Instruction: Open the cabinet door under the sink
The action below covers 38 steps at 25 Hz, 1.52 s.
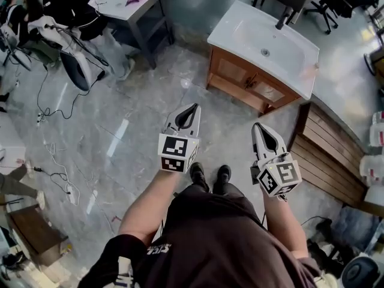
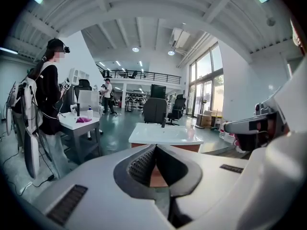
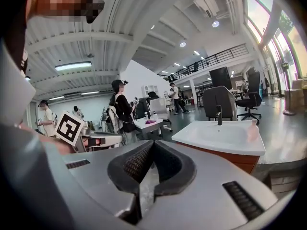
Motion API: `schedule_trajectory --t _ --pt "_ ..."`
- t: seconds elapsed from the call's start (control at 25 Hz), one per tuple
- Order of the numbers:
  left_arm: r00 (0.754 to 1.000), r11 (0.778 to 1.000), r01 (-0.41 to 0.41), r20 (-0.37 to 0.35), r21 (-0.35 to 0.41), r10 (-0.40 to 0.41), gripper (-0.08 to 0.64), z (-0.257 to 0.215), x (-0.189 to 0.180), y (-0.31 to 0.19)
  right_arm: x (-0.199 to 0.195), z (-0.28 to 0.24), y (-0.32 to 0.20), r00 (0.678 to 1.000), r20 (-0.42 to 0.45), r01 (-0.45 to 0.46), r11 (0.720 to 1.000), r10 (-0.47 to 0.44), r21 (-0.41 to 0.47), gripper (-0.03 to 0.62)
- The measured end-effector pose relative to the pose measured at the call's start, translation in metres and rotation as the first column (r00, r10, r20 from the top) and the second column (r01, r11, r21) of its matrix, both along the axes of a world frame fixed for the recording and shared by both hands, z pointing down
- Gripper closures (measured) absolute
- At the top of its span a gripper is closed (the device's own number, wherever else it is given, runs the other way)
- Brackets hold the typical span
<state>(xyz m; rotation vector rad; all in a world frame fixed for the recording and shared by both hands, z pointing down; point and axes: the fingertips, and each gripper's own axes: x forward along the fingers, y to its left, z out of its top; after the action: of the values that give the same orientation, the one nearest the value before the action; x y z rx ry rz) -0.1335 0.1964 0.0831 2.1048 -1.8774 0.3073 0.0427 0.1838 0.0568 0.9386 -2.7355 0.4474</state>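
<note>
A white sink (image 1: 264, 45) with a dark tap sits on a wooden cabinet (image 1: 249, 81) at the upper right of the head view, its doors (image 1: 231, 71) closed. My left gripper (image 1: 193, 108) is shut and empty, held over the marble floor some way short of the cabinet. Level with it to the right, my right gripper (image 1: 258, 126) is shut too, holding nothing. The sink (image 2: 165, 134) stands straight ahead in the left gripper view beyond the gripper (image 2: 154, 148). In the right gripper view the sink (image 3: 225, 134) lies to the right of the gripper (image 3: 152, 145).
A wooden slatted platform (image 1: 327, 155) lies right of the cabinet. A grey table (image 1: 129, 5) with a pink cloth stands at the upper left, with cables (image 1: 54, 101) trailing on the floor. A person (image 2: 45, 99) stands by that table. Office chairs (image 1: 327, 2) stand beyond the sink.
</note>
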Motion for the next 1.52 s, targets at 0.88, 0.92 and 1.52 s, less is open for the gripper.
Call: schedule_trajectory --t 0.88,0.92,1.52 --pt "0.974 0.955 -0.224 0.002 -0.193 0.229 0.545 0.097 0.093 -0.226 0.044 0.127 -0.204 0.991 -0.083 -0.115 0.984 0.104 -0.135 0.555" --pt "0.971 0.951 -0.235 -0.005 -0.199 0.239 0.545 0.105 0.097 -0.231 0.044 0.135 -0.206 0.99 -0.092 -0.116 0.983 0.104 -0.145 0.554" --pt "0.902 0.886 -0.431 -0.042 -0.172 0.43 0.545 0.212 0.09 -0.259 0.016 0.249 -0.22 0.943 -0.169 -0.316 0.93 0.287 -0.185 0.529"
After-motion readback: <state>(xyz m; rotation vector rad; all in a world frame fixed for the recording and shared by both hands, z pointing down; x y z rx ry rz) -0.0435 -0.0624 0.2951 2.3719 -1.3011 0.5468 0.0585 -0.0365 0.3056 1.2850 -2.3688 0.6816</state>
